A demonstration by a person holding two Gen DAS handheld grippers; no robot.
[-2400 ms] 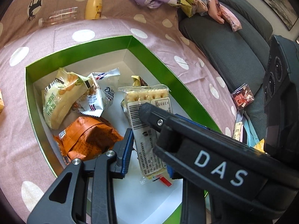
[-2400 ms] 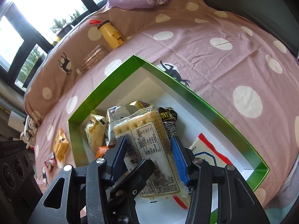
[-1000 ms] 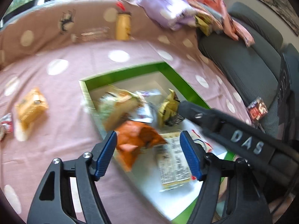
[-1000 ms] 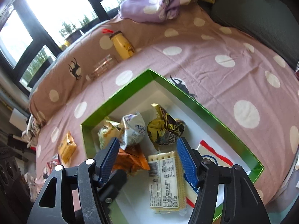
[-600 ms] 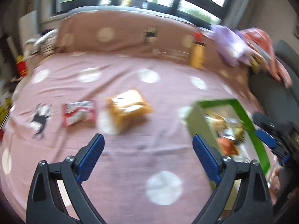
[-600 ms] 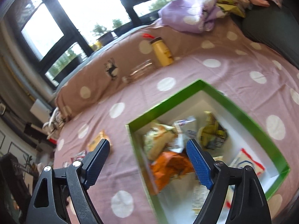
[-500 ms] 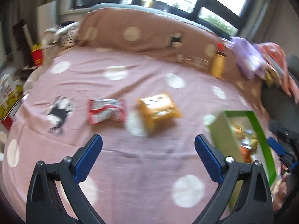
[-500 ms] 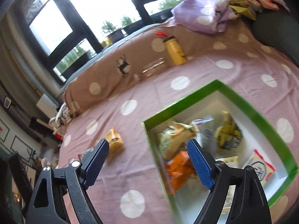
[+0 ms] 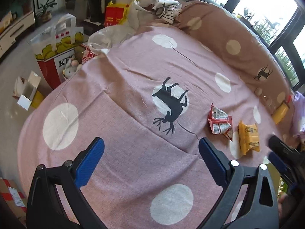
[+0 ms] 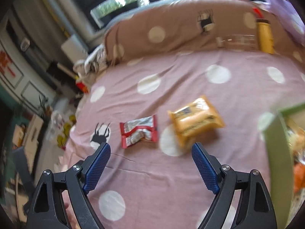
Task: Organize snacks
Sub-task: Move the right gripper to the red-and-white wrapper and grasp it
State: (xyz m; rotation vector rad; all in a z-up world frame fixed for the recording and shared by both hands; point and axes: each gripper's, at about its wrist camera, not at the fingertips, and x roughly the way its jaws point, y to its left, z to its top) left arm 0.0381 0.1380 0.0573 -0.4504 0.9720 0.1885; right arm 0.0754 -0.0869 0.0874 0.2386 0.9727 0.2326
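Observation:
Two loose snacks lie on the pink polka-dot bedspread (image 10: 190, 171): a red-and-white packet (image 10: 139, 130) and, to its right, a yellow packet (image 10: 196, 121). My right gripper (image 10: 150, 147) hangs open just short of them, with nothing between its fingers. The green box (image 10: 276, 143) with several snacks inside shows at the right edge. In the left wrist view the red packet (image 9: 220, 122) and yellow packet (image 9: 248, 138) lie to the right of my open, empty left gripper (image 9: 150, 141), which is over the deer print (image 9: 171, 105).
A yellow bottle (image 10: 265, 36) and a clear bottle (image 10: 236, 40) lean on the brown bolster. The bed's left edge drops to the floor, where a KFC paper bag (image 9: 57, 57) and small boxes (image 9: 28, 93) stand. Part of the other gripper (image 9: 276, 152) shows at the right.
Both grippers swung left, away from the green box and out over the bedspread. Their jaws widened. The cracker pack stayed in the box, and the two loose packets came into view.

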